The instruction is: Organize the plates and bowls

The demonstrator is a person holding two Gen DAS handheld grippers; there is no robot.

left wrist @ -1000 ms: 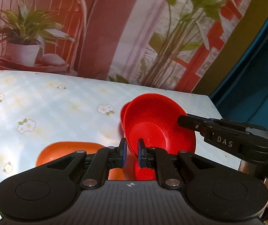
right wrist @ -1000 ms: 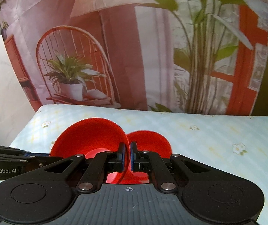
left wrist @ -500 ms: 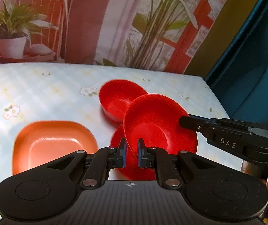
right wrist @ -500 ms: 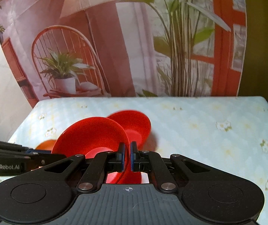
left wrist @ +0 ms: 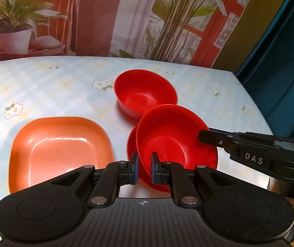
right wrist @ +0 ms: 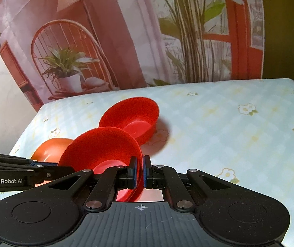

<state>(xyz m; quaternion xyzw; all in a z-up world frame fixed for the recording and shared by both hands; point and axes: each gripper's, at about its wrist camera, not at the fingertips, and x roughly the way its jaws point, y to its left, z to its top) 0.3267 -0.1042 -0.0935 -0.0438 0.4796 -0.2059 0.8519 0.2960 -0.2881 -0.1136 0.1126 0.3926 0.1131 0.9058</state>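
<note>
Both grippers are shut on the rim of one red bowl (left wrist: 173, 135), held tilted above the table. My left gripper (left wrist: 144, 167) pinches its near rim. My right gripper (right wrist: 139, 171) pinches the opposite rim, and its fingers enter the left wrist view from the right (left wrist: 250, 148). The held bowl also shows in the right wrist view (right wrist: 101, 150). A second red bowl (left wrist: 144, 92) stands on the table just beyond; the right wrist view shows it too (right wrist: 132, 117). An orange square plate (left wrist: 58, 146) lies to the left, partly hidden in the right wrist view (right wrist: 50, 148).
The table (left wrist: 54, 86) has a pale blue checked cloth with flowers. Its right edge (left wrist: 256, 107) runs beside a teal curtain (left wrist: 280, 61). A printed backdrop (right wrist: 126, 41) with plants and a chair stands behind the table's far edge.
Both grippers have tilted down and lifted with the held bowl. The second bowl and the orange plate now show fully on the table below and beyond it.
</note>
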